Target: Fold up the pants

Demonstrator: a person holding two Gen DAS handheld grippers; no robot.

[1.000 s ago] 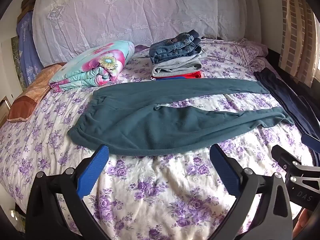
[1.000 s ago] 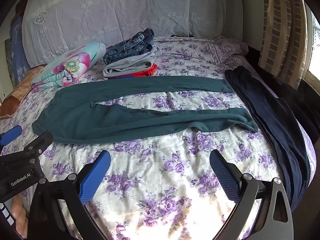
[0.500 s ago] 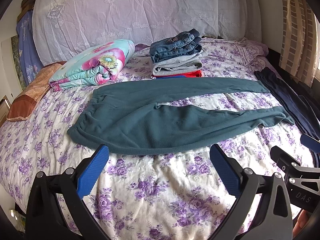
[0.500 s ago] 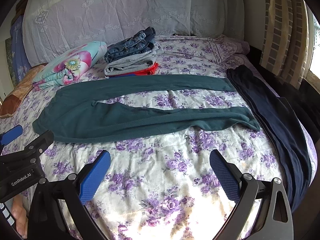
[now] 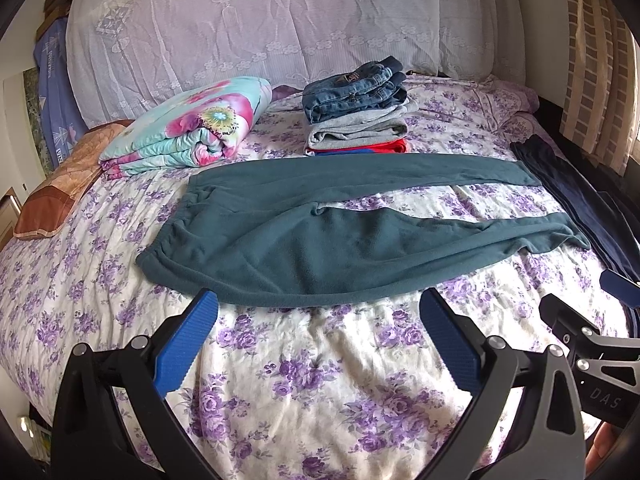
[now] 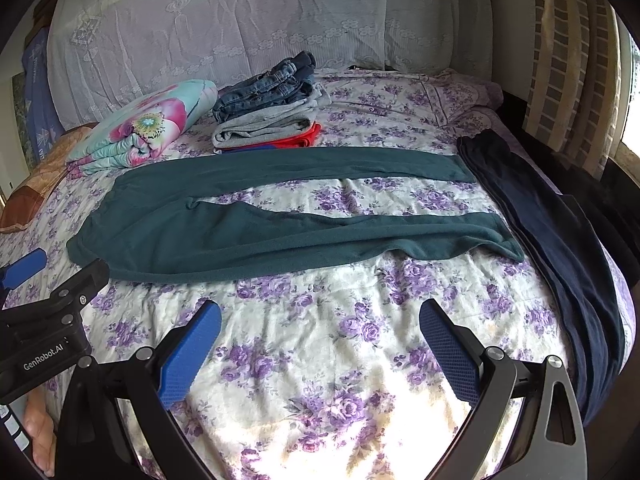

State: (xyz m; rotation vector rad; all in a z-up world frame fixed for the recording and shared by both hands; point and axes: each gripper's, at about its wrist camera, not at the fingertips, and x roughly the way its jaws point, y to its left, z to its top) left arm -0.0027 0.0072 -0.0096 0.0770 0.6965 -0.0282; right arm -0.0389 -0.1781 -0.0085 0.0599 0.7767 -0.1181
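Teal pants [image 5: 320,240] lie flat across the floral bed, waistband to the left, both legs spread apart and running right; they also show in the right wrist view [image 6: 260,236]. My left gripper [image 5: 318,320] is open and empty, hovering just in front of the near edge of the pants' seat. My right gripper [image 6: 320,336] is open and empty, above bare bedsheet in front of the near leg. Each gripper's body shows at the edge of the other's view.
A stack of folded jeans, grey and red clothes [image 5: 356,108] sits behind the pants. A rolled floral quilt [image 5: 192,128] lies at back left. Dark navy pants [image 6: 552,240] stretch along the bed's right edge. A lace-covered headboard [image 5: 280,20] stands behind.
Both grippers have shifted slightly; the views sit a little closer to the teal pants. The pants have not moved and both grippers stay open.
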